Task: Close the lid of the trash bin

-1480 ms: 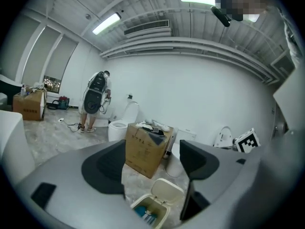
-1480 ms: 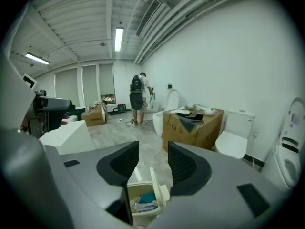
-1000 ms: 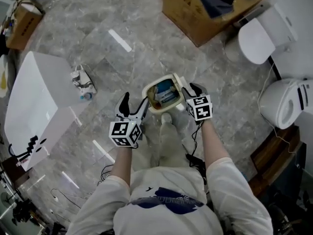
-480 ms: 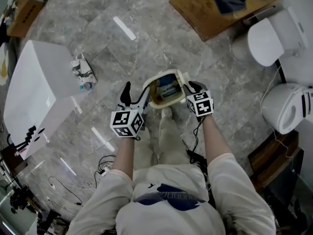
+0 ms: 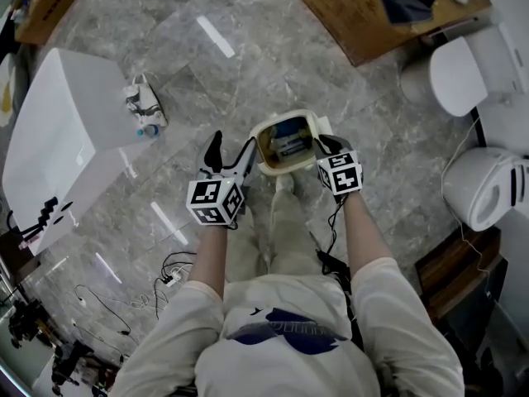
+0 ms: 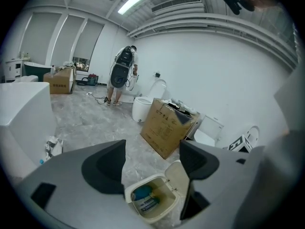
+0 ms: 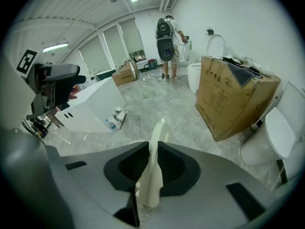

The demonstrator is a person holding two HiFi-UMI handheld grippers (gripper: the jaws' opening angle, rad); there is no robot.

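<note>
A cream trash bin (image 5: 263,165) stands open on the floor with blue and white rubbish inside, and its lid (image 5: 325,126) is raised at the right side. My right gripper (image 5: 324,145) has just been closing its jaws, and they now pinch the lid's edge (image 7: 155,175) between the pads. My left gripper (image 5: 231,151) hangs open beside the bin's left rim with nothing between its fingers. In the left gripper view the bin (image 6: 138,191) and its lid (image 6: 178,175) show below the gap of the left gripper (image 6: 152,163).
A brown cardboard box (image 5: 372,11) sits beyond the bin, with white toilets (image 5: 463,69) to the right. A white cabinet (image 5: 58,147) lies to the left and cables (image 5: 173,275) trail over the marble floor. A person (image 6: 121,73) stands far off by the wall.
Both grippers have sunk a little toward the bin. The right gripper's jaws have drawn together onto the lid's edge.
</note>
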